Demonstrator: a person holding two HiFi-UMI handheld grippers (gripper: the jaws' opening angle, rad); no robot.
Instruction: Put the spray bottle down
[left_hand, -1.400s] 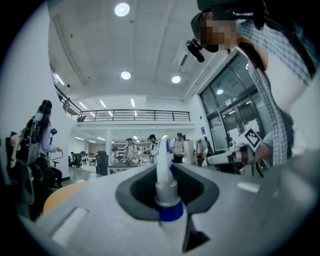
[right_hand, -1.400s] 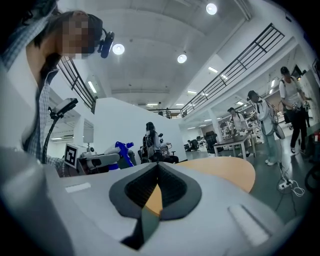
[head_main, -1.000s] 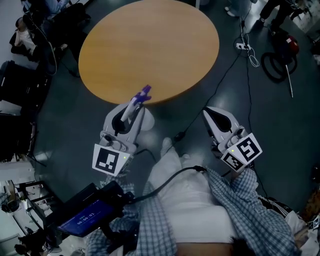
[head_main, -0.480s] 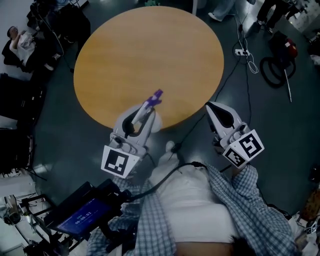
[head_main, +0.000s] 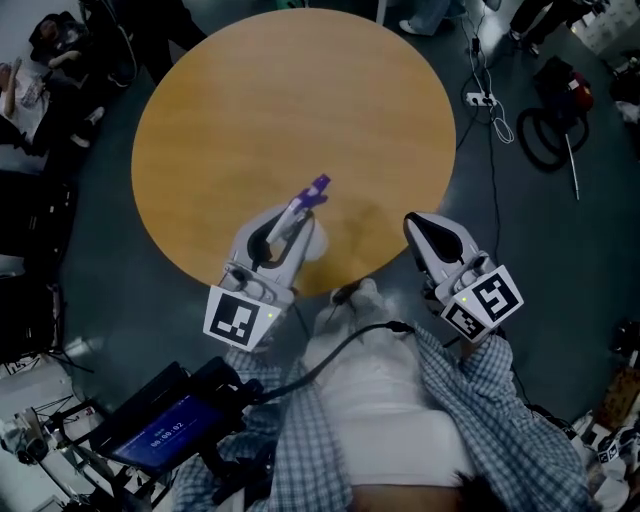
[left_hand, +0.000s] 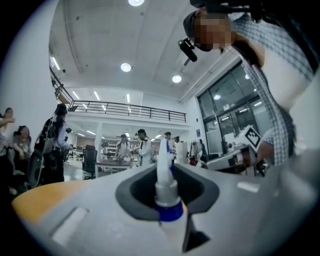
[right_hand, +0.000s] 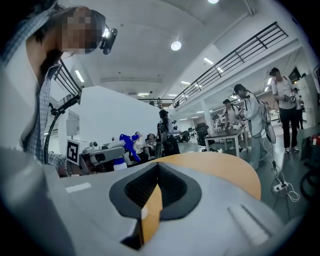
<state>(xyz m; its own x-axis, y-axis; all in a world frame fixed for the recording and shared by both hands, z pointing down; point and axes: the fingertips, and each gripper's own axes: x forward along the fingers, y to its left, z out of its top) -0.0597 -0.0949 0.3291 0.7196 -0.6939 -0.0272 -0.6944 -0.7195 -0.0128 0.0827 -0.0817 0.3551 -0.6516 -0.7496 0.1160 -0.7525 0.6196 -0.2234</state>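
Observation:
The spray bottle (head_main: 303, 226) has a white body and a purple trigger head, and it stands upright between the jaws of my left gripper (head_main: 285, 232), which is shut on it. In the left gripper view the bottle's blue collar and white neck (left_hand: 166, 200) fill the gap between the pads. Bottle and gripper hang over the near part of the round wooden table (head_main: 290, 110). My right gripper (head_main: 437, 238) is just off the table's near right edge, its jaws together with nothing in them. From the right gripper view the bottle (right_hand: 131, 142) shows to the left.
A power strip (head_main: 478, 98) with cables and a coiled hose (head_main: 555, 125) lie on the dark floor to the right. Dark bags and chairs (head_main: 40, 180) stand at the left. A device with a lit screen (head_main: 165, 428) hangs at my lower left. Several people stand beyond the table.
Both grippers have moved forward: the bottle went from the table's near edge to over its top. The right gripper came up to the rim.

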